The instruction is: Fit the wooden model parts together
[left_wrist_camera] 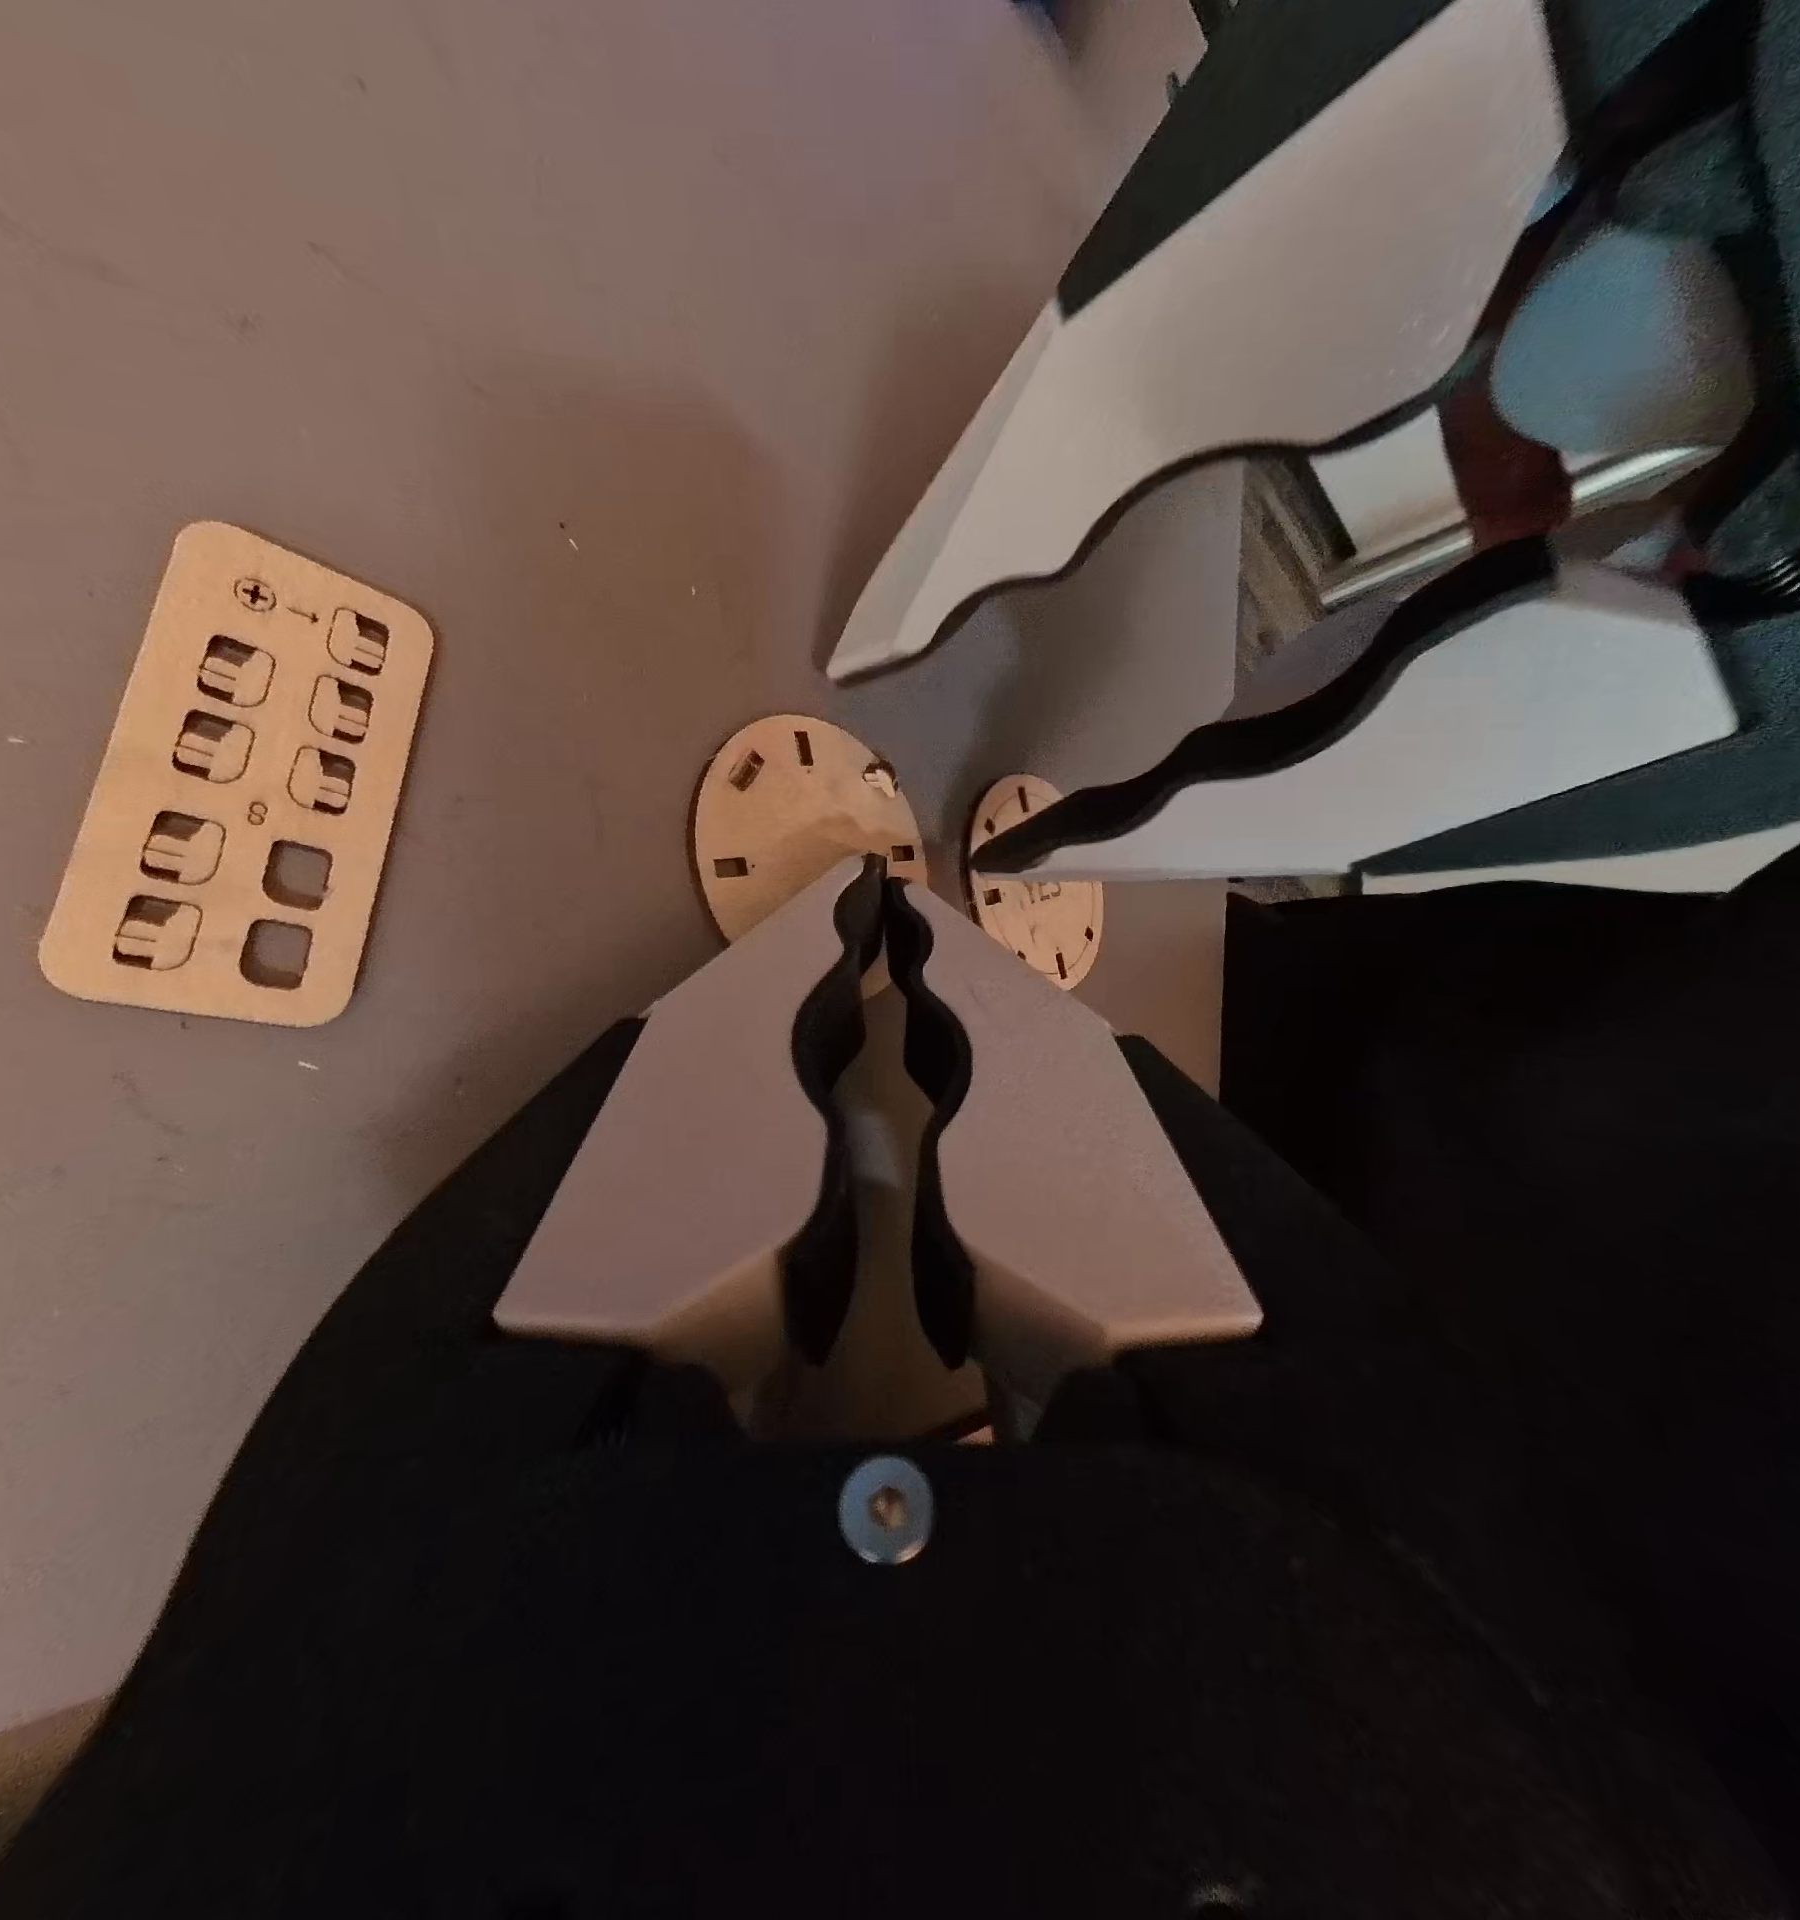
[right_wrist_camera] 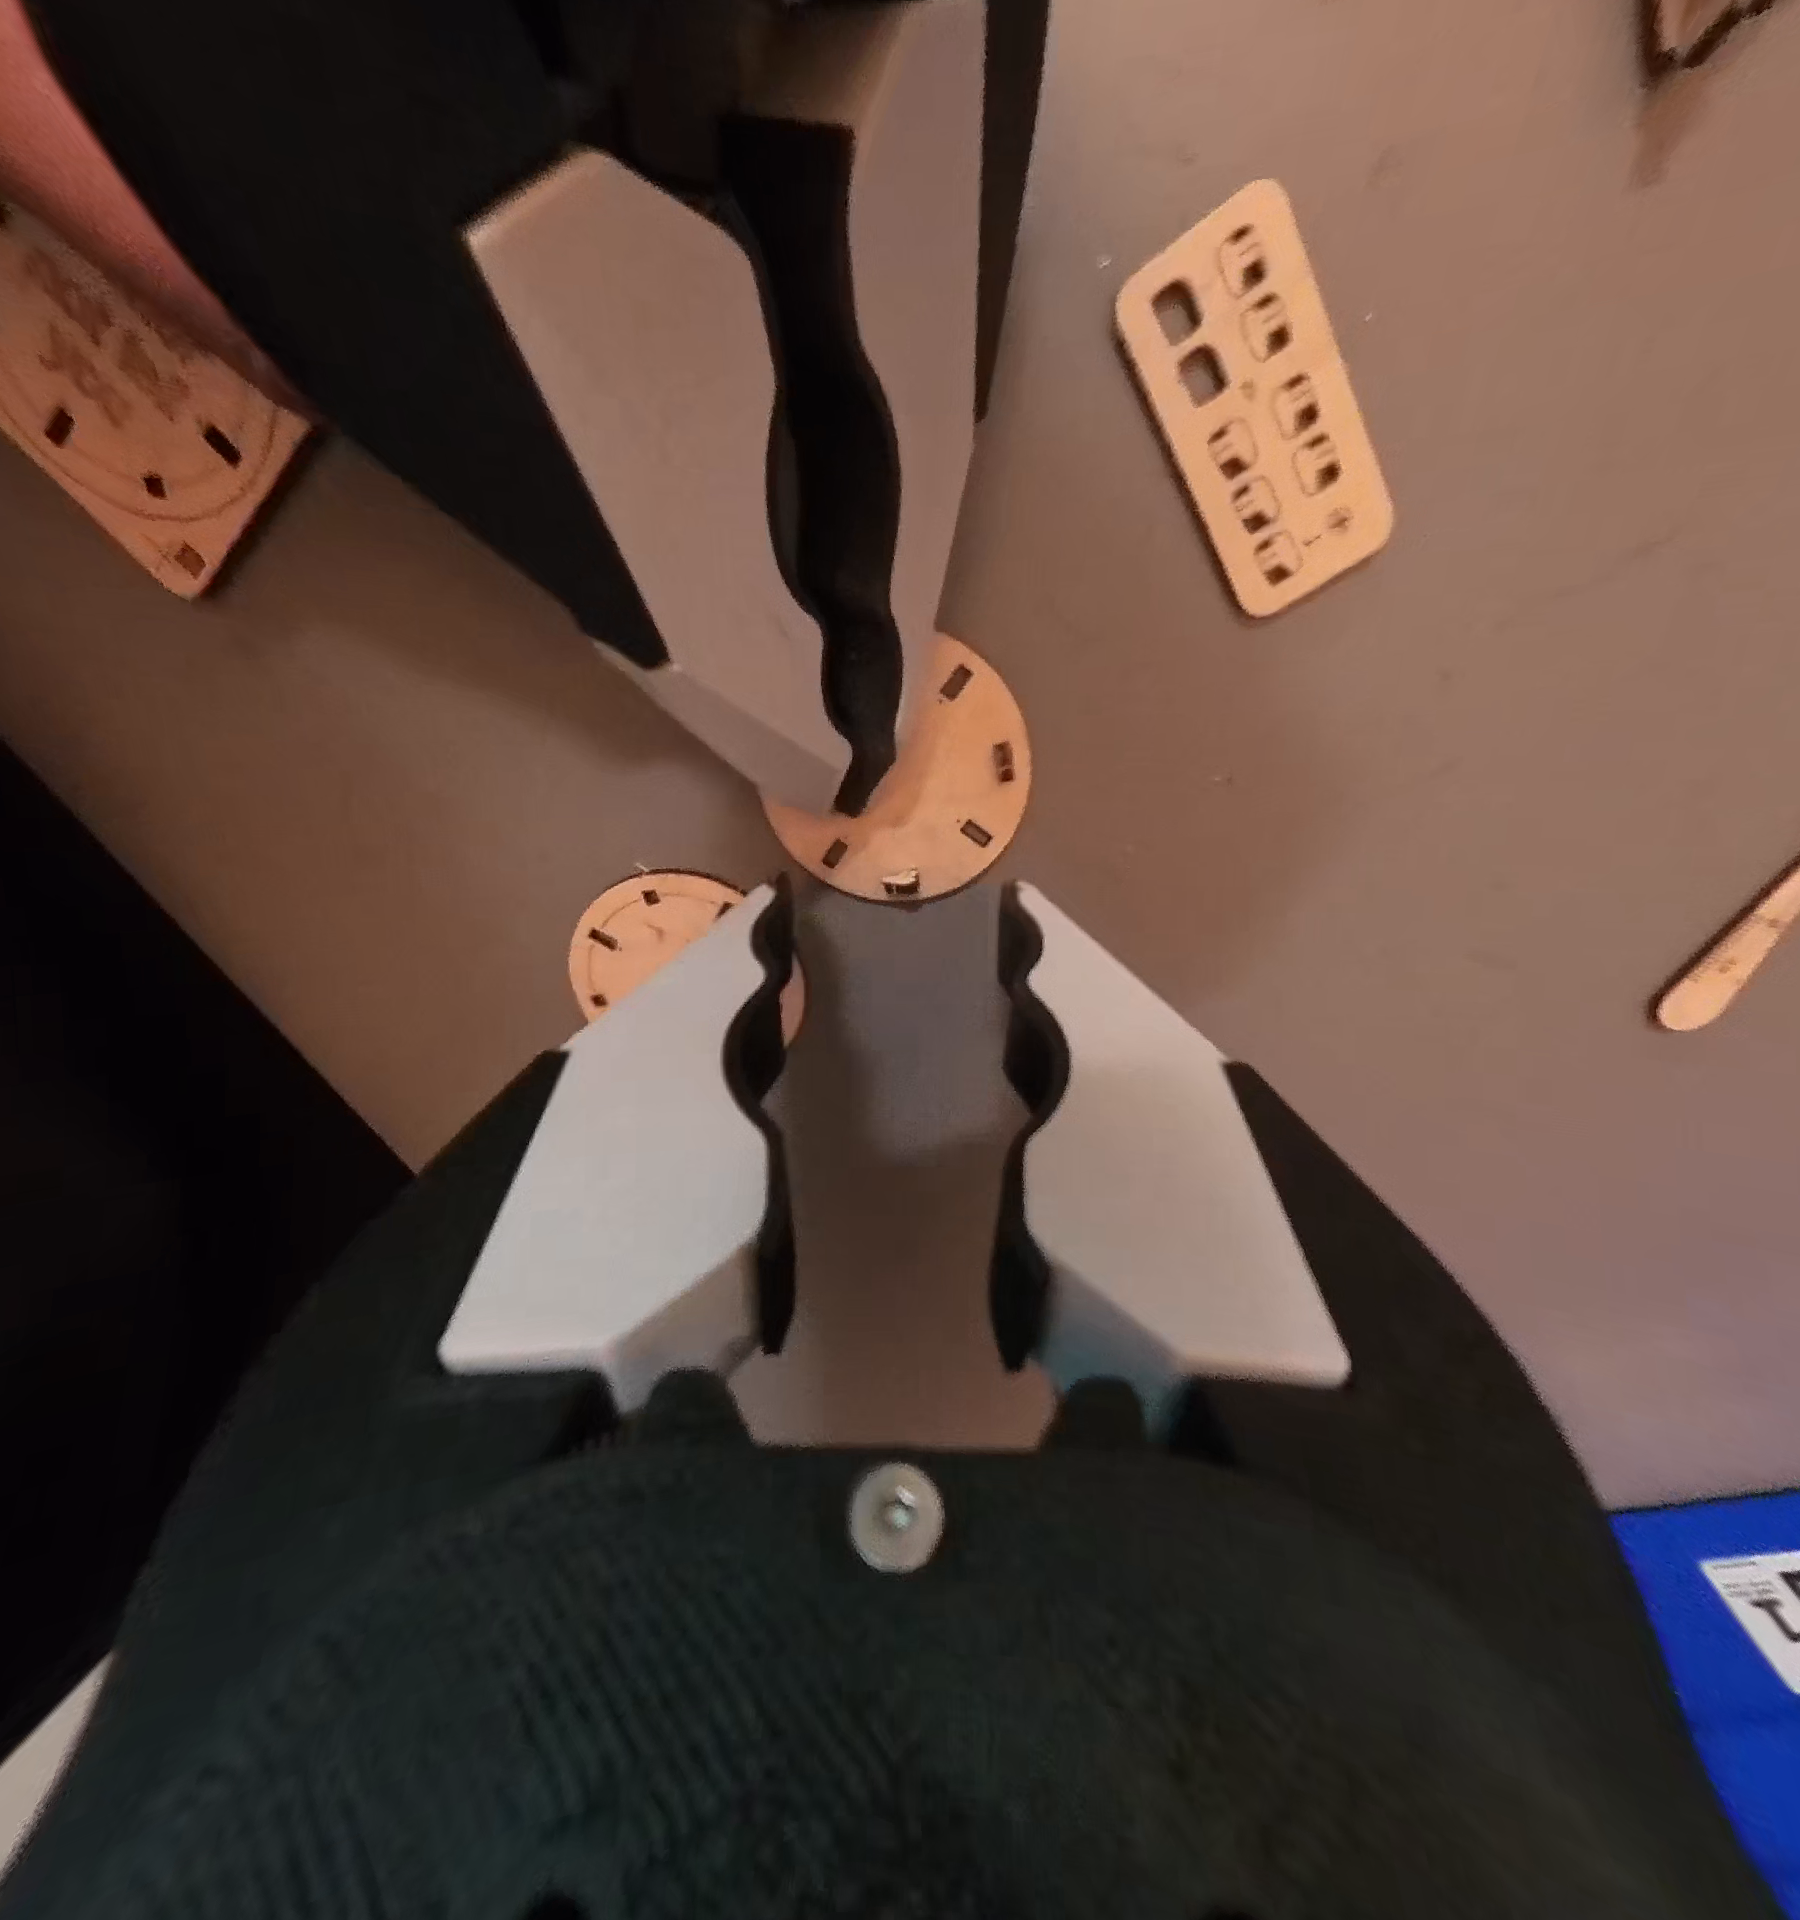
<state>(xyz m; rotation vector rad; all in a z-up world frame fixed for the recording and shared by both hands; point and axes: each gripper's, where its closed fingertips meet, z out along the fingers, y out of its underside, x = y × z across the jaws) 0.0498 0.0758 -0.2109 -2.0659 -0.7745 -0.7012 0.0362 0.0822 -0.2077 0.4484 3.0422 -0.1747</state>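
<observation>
Since both cameras look straight down on the grey tabletop (left_wrist_camera: 376,343), here's the rundown, clock directions read off each view:

Left gripper (left_wrist_camera: 878,871): clenched, the black wavy pads meet at the tips with nothing between them. The tips sit on the larger wooden disc (left_wrist_camera: 787,821), near its edge at 4 o'clock in the left wrist view, so it looks pinned flat rather than grabbed.

Right gripper (right_wrist_camera: 901,904): released, jaws wide apart with only bare table between the pads. In its own view the big disc lies just past the fingertips at 12 o'clock, not touching either pad.

Larger wooden disc: flat on the table, ring of small rectangular slots round the rim, and a little pale tab (right_wrist_camera: 901,883) stuck in the slot nearest the right gripper.

Smaller wooden disc (left_wrist_camera: 1057,914): just beside the big one, at its 3 o'clock in the left view. One right fingertip hovers over it; can't tell if it touches.

Wooden card (left_wrist_camera: 241,779): rounded rectangle with rows of cut-out squares, well apart at 9 o'clock in the left view.

Wooden stick (right_wrist_camera: 1769,914): 3 o'clock in the right view.

Slotted wooden panel (right_wrist_camera: 96,364): 10 o'clock in the right view.

Blue thing with a white label (right_wrist_camera: 1727,1714): 4 o'clock in the right view.
</observation>
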